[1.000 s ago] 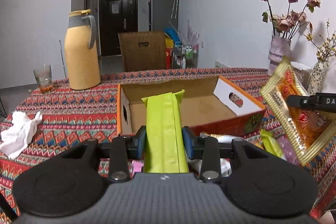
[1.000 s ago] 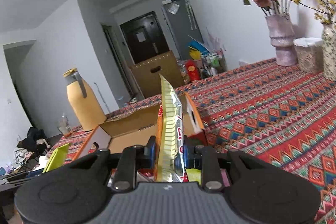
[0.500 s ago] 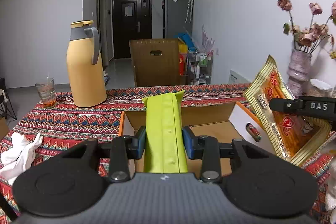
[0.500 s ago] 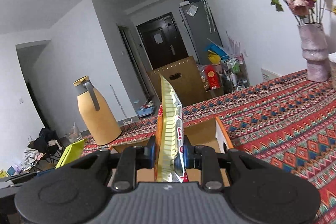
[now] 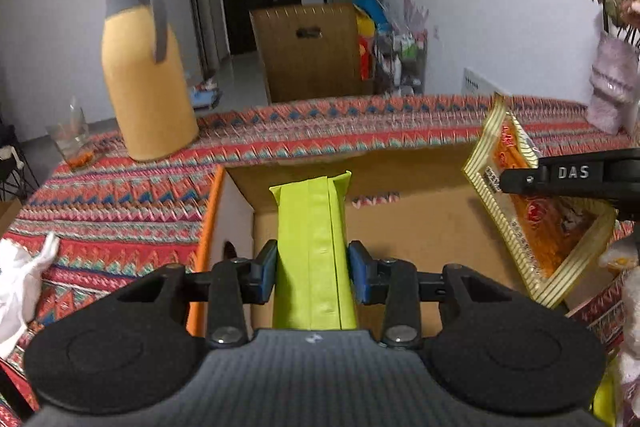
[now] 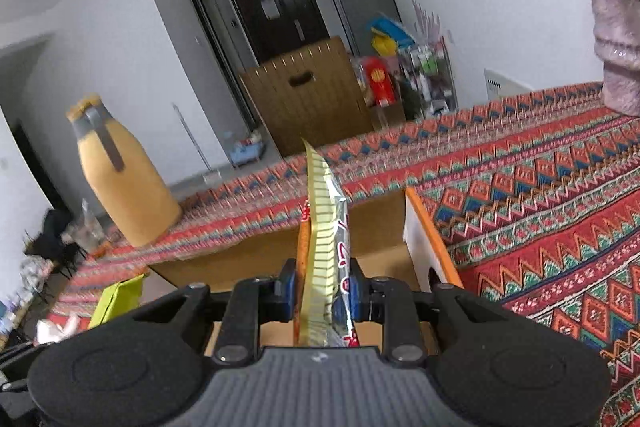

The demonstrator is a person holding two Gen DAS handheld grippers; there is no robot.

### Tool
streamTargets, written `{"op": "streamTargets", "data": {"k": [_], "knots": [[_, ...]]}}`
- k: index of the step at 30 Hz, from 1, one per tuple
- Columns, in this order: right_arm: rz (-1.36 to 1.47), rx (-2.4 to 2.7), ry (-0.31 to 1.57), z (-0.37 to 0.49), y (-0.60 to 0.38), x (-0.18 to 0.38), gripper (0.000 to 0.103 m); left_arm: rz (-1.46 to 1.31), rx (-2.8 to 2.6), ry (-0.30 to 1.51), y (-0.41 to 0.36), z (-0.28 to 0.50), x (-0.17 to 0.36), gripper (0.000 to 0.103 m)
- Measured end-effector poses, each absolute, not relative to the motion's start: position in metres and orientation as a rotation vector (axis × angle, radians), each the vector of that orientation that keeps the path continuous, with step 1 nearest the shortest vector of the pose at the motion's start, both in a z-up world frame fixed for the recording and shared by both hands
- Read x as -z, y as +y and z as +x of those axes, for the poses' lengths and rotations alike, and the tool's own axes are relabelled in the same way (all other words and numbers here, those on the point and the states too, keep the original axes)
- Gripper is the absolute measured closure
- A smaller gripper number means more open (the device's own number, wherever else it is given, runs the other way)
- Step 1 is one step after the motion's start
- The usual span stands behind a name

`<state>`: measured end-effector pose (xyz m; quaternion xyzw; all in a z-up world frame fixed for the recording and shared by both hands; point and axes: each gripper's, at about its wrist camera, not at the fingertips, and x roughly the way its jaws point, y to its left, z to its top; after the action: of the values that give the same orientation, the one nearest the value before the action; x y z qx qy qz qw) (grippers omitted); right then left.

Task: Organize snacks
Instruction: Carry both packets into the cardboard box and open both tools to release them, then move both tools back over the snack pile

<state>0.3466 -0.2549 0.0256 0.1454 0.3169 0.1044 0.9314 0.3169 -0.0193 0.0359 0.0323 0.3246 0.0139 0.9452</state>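
Left gripper [image 5: 312, 277]: blue pads pinching a lime-green snack pack [image 5: 314, 251] by its sides, jaws just eased a touch wider but still pressing it. Pack stands upright over the open cardboard box [image 5: 420, 227], near its left wall. Right gripper [image 6: 323, 287]: jaws clamped on an orange-and-gold snack bag [image 6: 326, 247], held edge-on, also above the box near its right end; same bag seen from the left cam w/ the gripper finger across it. Box sits on the patterned tablecloth [image 6: 540, 207]. Farther back: yellow thermos jug [image 5: 146, 75], a glass beside it (blurred, contents unclear), pinkish vase [image 5: 612, 87] at right.
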Motion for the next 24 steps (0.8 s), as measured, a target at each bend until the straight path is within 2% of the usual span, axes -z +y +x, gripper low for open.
{"op": "streamTargets", "data": {"k": [2,4,6,7,8,9,10,11,12,16,24], "knots": [[0.282,-0.216,0.671,0.350,-0.251,-0.018,0.079,0.060,-0.029,0.674,-0.018,0.319,-0.032,0.063],[0.262,-0.213,0.692,0.351,-0.248,-0.014,0.075,0.056,-0.026,0.662,-0.016,0.316,-0.032,0.050],[0.241,-0.204,0.687,0.348,-0.247,-0.014,0.071,0.054,-0.033,0.635,-0.015,0.311,-0.037,0.021],[0.240,-0.203,0.685,0.345,-0.248,-0.015,0.056,0.054,-0.033,0.616,-0.014,0.307,-0.039,0.017],[0.240,-0.198,0.680,0.343,-0.250,-0.015,0.035,0.053,-0.033,0.603,-0.014,0.304,-0.042,0.008],[0.237,-0.192,0.667,0.338,-0.251,-0.017,0.027,0.049,-0.037,0.594,-0.013,0.301,-0.044,0.000],[0.230,-0.188,0.656,0.335,-0.253,-0.019,0.015,0.043,-0.044,0.579,-0.012,0.297,-0.047,0.000],[0.226,-0.183,0.648,0.333,-0.255,-0.021,0.008,0.042,-0.041,0.572,-0.012,0.294,-0.049,0.000],[0.224,-0.178,0.641,0.328,-0.256,-0.023,0.006,0.043,-0.040,0.567,-0.011,0.292,-0.050,0.000],[0.209,-0.179,0.619,0.314,-0.262,-0.029,0.000,0.039,-0.047,0.551,-0.009,0.278,-0.056,0.000],[0.160,-0.199,0.546,0.256,-0.269,-0.046,0.000,0.018,-0.039,0.488,-0.003,0.229,-0.070,0.000]]}}
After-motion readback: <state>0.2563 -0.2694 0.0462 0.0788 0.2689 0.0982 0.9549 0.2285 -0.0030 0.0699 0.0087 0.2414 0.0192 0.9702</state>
